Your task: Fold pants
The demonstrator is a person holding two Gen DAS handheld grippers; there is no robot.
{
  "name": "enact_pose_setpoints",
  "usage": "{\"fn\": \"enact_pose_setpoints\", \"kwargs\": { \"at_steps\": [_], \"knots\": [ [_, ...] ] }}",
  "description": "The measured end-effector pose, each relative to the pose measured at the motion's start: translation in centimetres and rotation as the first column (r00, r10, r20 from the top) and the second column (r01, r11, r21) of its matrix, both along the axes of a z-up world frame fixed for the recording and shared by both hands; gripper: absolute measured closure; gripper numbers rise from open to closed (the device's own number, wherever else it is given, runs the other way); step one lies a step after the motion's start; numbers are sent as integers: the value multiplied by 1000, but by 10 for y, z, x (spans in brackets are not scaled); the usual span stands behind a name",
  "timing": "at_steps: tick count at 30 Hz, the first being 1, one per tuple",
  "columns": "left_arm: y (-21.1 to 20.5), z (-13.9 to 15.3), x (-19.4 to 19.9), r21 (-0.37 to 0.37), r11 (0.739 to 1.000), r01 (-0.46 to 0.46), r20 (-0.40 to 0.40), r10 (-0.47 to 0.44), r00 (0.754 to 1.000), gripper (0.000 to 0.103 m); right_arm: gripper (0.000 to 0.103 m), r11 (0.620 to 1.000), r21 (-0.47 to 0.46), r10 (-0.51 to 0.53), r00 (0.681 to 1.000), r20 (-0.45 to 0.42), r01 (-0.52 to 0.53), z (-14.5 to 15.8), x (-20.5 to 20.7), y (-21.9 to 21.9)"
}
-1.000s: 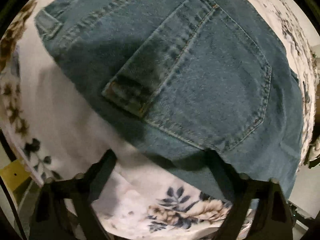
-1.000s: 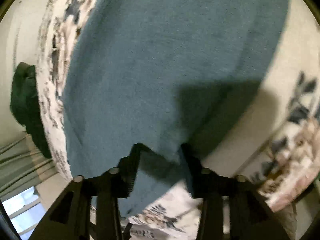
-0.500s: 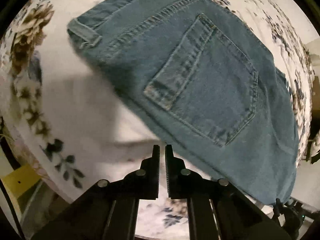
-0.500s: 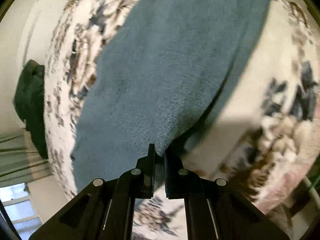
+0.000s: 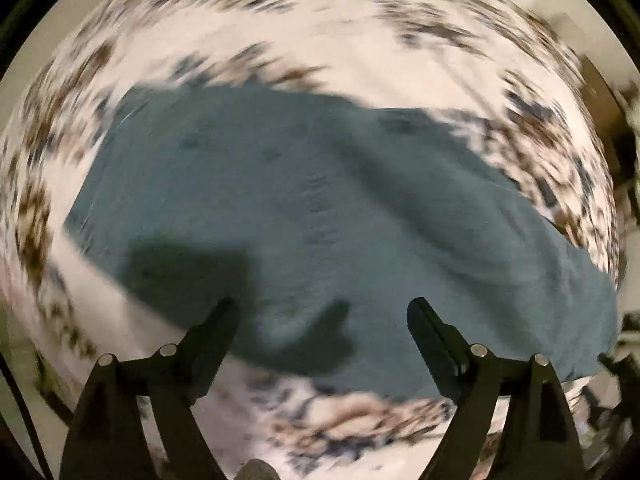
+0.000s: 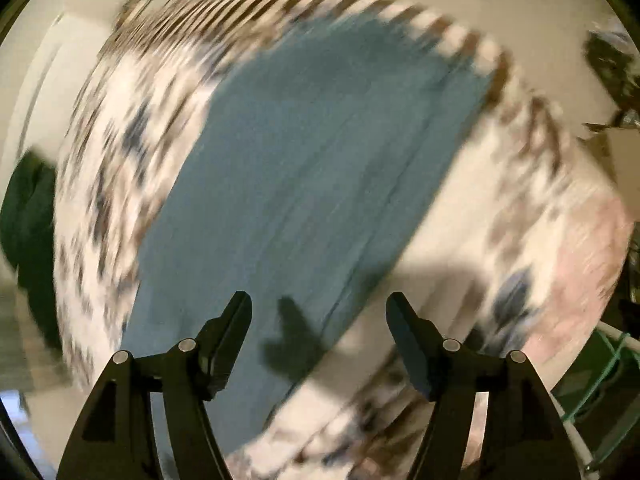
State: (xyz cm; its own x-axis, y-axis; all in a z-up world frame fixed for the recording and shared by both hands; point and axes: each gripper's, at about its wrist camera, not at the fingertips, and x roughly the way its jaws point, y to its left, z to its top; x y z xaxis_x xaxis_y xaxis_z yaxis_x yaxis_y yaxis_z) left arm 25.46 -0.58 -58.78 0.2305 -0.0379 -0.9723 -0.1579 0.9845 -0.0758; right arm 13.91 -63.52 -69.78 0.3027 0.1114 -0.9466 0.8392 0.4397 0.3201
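Note:
The blue denim pants [image 5: 320, 208] lie flat on a floral bedsheet [image 5: 360, 48]. Both views are blurred by motion. My left gripper [image 5: 320, 316] is open and empty, held above the near edge of the pants. In the right wrist view the pants [image 6: 312, 184] run as a long strip away from me. My right gripper [image 6: 319, 310] is open and empty, above the near end of the strip. Gripper shadows fall on the denim in both views.
The floral sheet [image 6: 520, 208] surrounds the pants on all sides. A dark green cloth [image 6: 28, 216] lies at the left past the bed's edge. A green-edged object [image 6: 600, 384] sits at the lower right.
Both grippers were shut half a second ago and are now open. Both have lifted away from the pants and swung, so more of the bed shows and the views blur.

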Motion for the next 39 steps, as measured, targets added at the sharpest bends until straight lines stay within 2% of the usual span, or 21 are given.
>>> {"fn": "enact_pose_setpoints", "kwargs": {
  "at_steps": [4,7,8,11,14,17,19,20,21,22,26,28,29,30,31,32,33,35,36,37,39],
  "knots": [
    [-84,-2,47,40,997,65,-25,-64,998,14,31,995,-70,-80,995,-53,77,-11,0,-66],
    [-118,0,52,44,995,86,-28,-85,996,14,32,998,5,-65,992,-106,66,-45,9,-104],
    [-130,-2,55,52,994,97,-31,-95,995,14,40,998,29,-59,994,-97,62,-51,11,-107],
    [-157,2,48,82,988,128,-40,-125,991,14,87,998,-56,25,996,-86,-30,-33,17,-107],
    [-167,2,45,106,983,151,-44,-147,988,14,89,1000,-21,-8,997,-76,6,-32,-10,-122],
    [-171,-2,42,129,977,172,-62,-165,984,14,83,992,115,66,988,-138,-50,-45,-13,-133],
    [-173,-3,42,135,975,179,-65,-172,983,14,80,993,73,103,987,-122,-94,-21,-8,-139],
    [-175,-3,43,145,972,183,-61,-176,983,14,60,993,43,114,988,-103,-110,-9,-3,-141],
    [-176,-3,44,153,971,186,-58,-179,982,14,30,992,13,123,989,-79,-122,3,4,-145],
    [-177,-5,45,160,969,189,-58,-182,982,14,20,990,-12,140,988,-59,-141,12,14,-149],
    [-180,-11,53,157,973,170,-77,-160,984,14,16,954,-121,261,959,-111,-274,15,96,-158],
    [-183,-12,56,158,973,165,-73,-155,985,14,16,942,-75,311,936,-162,-326,-9,137,-155],
    [-185,-12,57,161,973,165,-71,-155,985,14,20,937,-17,339,919,-199,-349,-26,150,-154],
    [-187,-11,59,161,973,165,-68,-156,985,14,32,929,4,359,899,-251,-370,-38,157,-152],
    [-188,-11,60,161,973,167,-67,-158,985,14,44,914,-36,378,883,-278,-403,-38,162,-147],
    [-189,-11,61,162,972,168,-67,-159,985,14,67,884,-111,400,857,-325,-454,-29,164,-139],
    [-189,-11,61,161,972,169,-66,-160,985,14,76,878,-155,391,866,-313,-452,-18,163,-136],
    [-186,-10,61,159,974,163,-58,-156,986,14,80,905,-211,314,914,-255,-370,6,147,-140],
    [-182,-10,61,159,975,155,-54,-148,987,14,95,919,-237,254,932,-257,-316,10,135,-146],
    [-177,-11,62,154,977,146,-53,-140,989,14,99,923,-247,217,929,-300,-295,5,126,-153],
    [-161,-15,65,141,984,109,-61,-101,993,14,99,933,-144,243,873,-423,-330,-25,118,-161]
  ]
}}
